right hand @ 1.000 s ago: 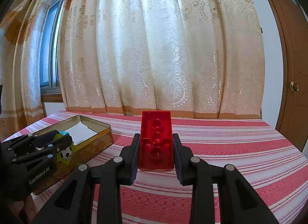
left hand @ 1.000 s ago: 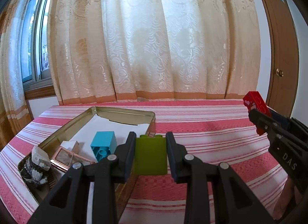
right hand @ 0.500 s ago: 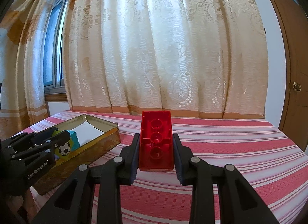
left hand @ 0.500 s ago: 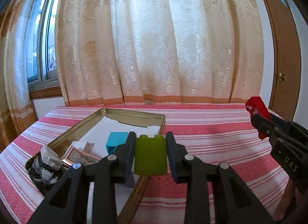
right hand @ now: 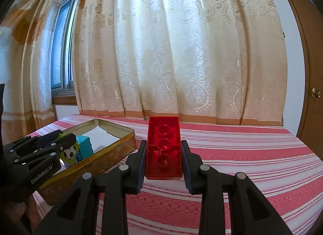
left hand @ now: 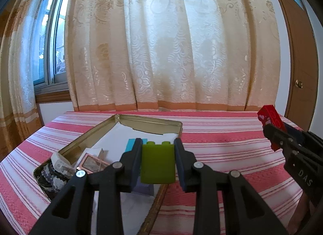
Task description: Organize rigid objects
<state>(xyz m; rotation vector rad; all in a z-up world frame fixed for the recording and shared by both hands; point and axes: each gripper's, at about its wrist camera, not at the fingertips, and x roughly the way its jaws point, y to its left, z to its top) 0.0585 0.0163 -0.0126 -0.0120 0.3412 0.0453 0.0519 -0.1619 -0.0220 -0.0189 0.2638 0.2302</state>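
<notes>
Bricks ride in both grippers above a pink-striped tablecloth [left hand: 222, 142]. From the left wrist, the left gripper [left hand: 158, 162] grips a green brick [left hand: 158, 164], poised over the near corner of a gold tin [left hand: 149, 121] lined with white paper; a blue brick [left hand: 131, 144] and small oddments already lie inside. A clean drop likely means clearing the rim and lowering onto bare paper beside the blue brick. From the right wrist, the right gripper [right hand: 163, 159] clamps a red brick [right hand: 164, 150], hollow underside up, well right of the tin [right hand: 113, 150] and above the cloth. Its likely path to the tin crosses the left gripper [right hand: 58, 144].
</notes>
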